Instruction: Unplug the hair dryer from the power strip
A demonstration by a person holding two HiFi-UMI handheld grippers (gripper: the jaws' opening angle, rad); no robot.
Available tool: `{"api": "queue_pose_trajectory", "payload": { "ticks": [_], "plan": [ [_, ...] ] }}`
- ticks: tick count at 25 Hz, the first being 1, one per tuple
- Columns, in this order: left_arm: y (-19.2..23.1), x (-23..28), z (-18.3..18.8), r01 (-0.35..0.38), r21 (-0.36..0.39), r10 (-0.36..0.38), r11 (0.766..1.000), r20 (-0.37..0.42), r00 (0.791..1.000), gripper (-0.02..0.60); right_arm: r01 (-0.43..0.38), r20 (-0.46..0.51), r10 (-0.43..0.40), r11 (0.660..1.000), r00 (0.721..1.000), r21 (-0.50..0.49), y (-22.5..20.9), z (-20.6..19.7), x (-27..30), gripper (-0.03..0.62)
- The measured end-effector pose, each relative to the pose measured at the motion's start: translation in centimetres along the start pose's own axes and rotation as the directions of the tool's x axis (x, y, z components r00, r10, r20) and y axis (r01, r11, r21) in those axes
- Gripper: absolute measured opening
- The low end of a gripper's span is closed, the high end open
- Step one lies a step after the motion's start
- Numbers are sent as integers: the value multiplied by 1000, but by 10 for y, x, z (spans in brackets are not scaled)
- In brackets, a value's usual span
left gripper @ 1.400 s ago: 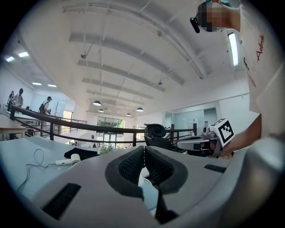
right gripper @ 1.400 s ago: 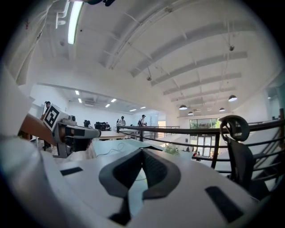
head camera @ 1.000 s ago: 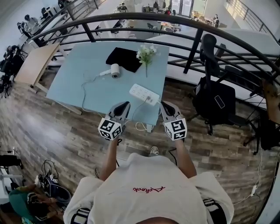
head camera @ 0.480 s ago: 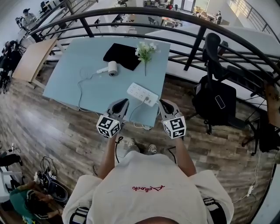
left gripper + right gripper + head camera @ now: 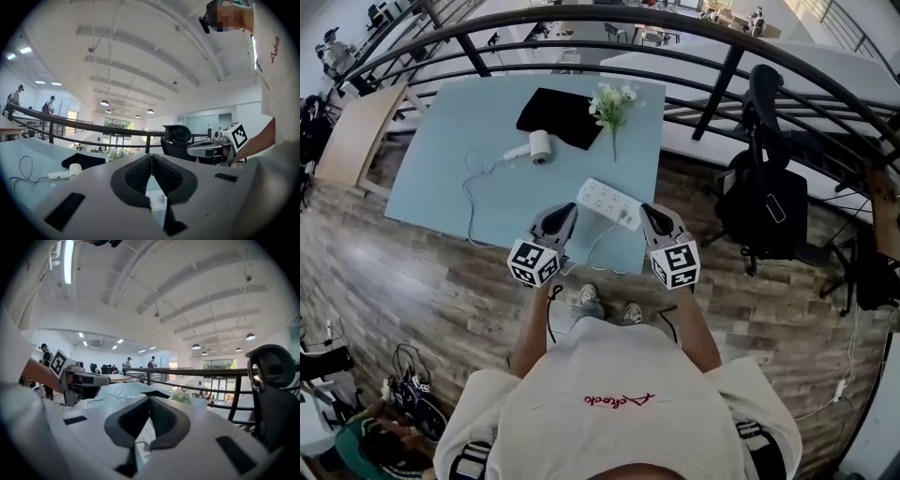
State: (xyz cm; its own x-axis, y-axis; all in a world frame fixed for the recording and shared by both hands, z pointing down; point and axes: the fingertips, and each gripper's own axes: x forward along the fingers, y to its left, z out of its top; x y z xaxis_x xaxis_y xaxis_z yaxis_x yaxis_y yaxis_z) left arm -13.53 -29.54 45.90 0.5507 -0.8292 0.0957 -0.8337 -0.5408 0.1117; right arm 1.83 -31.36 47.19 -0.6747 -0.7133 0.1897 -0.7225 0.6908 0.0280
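Observation:
A white power strip [image 5: 608,202] lies near the front edge of the pale blue table [image 5: 450,169], with a white plug [image 5: 624,215] in its near end. The white hair dryer [image 5: 533,148] lies farther back; its cord [image 5: 470,192] loops over the table's left part. My left gripper [image 5: 567,209] hovers just left of the strip, shut and empty. To the strip's right, my right gripper [image 5: 643,210] is also shut on nothing. In the left gripper view the strip [image 5: 157,199] shows below the closed jaws [image 5: 152,158], the dryer [image 5: 69,172] at left. The right gripper view shows the strip [image 5: 147,428] under its closed jaws [image 5: 150,399].
A black cloth [image 5: 560,118] and a sprig of white flowers [image 5: 613,103] lie at the table's back. A dark railing [image 5: 731,70] runs behind the table. A black office chair [image 5: 764,197] stands to the right. The floor is wood planks.
The person has stepped closer to the table. Both grippers have moved forward over its front edge, still shut, and now flank the power strip.

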Motion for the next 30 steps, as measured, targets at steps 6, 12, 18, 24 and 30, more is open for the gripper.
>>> {"api": "queue_pose_trajectory", "payload": {
  "ticks": [6,12,18,24,30],
  "plan": [
    [21,7,-8,34,-10,-35,999,-22,999,14,19,-16,-19,1000,1000,13,6,-3,20,18],
    [29,19,-25,70,-26,-72,997,-64,995,14,32,-56,-30,999,998,34,6,-19,32,18],
    [33,31,-47,88,-50,-93,995,-100,991,14,45,-92,-39,997,995,60,1,-40,38,18],
    [41,41,-69,95,-78,-104,992,-127,986,14,52,-133,-40,995,990,82,0,-62,46,18],
    [42,45,-88,102,-103,-117,989,-148,982,14,63,-173,-45,993,984,102,4,-83,44,18]
  ]
}}
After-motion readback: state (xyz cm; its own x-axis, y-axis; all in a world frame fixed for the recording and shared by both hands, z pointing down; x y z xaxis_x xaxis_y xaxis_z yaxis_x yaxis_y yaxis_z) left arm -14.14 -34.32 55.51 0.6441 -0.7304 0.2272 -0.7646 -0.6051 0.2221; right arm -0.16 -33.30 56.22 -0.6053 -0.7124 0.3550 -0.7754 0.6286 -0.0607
